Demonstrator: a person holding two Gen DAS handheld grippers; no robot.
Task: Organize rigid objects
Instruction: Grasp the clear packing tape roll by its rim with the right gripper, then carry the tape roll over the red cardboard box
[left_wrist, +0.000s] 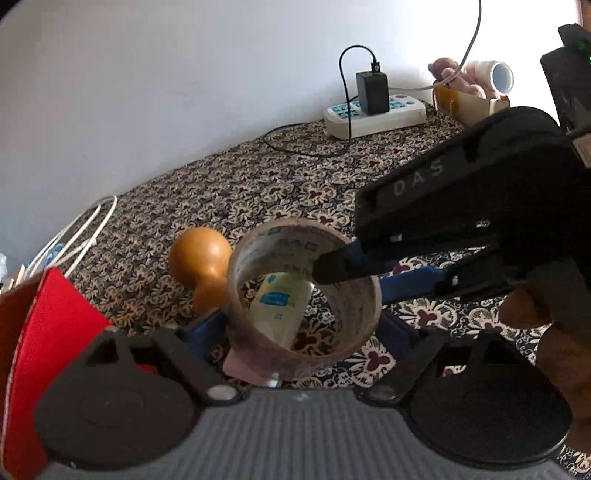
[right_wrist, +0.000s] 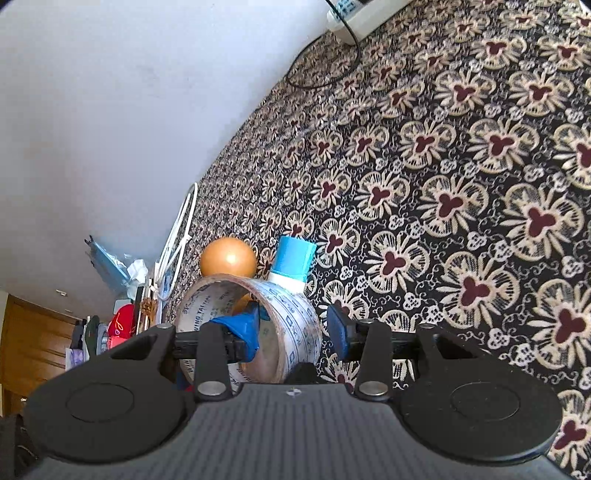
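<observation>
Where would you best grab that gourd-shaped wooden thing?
Probably at the narrow waist of the wooden gourd, coming from above with jaws either side: the round bulb looks smooth and slippery, and the tape roll crowds its right side.

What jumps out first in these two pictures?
A roll of tape sits dead centre, held between the left gripper fingers, while the right gripper has one finger poked inside the ring and one outside. Just behind it lie an orange gourd and a blue-capped bottle on the flowered cloth.
</observation>
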